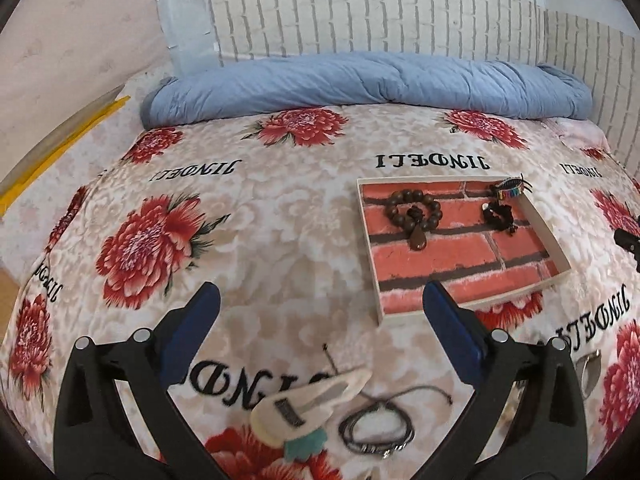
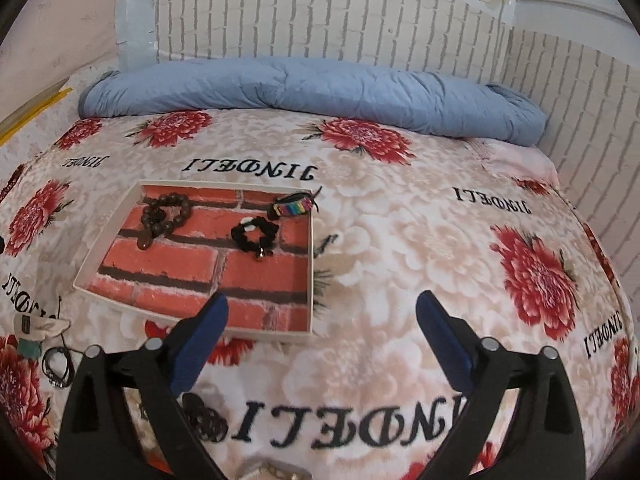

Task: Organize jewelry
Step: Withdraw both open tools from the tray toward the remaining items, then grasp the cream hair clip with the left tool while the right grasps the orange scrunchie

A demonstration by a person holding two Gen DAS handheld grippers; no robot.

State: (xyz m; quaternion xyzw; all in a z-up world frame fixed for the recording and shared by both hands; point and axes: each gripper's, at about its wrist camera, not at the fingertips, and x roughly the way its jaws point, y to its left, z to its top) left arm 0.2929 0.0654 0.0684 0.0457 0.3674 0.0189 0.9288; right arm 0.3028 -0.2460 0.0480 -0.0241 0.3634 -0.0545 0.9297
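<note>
Black gripper (image 1: 320, 304), blue pads (image 1: 200, 320).

Cut off by the bottom edge: a blurred pale beaded piece (image 2: 272, 472); half hidden behind the tongs: a dark carved-bead bracelet (image 2: 206, 420).

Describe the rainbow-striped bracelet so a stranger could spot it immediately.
Find the shallow box with the red brick-pattern floor lying on the floral bedspread. Look to its far right corner, where the rainbow-striped bracelet leans on the rim. Unlike the brown bead bracelet and black bracelet nearby, it is a flat multicoloured band.
</note>
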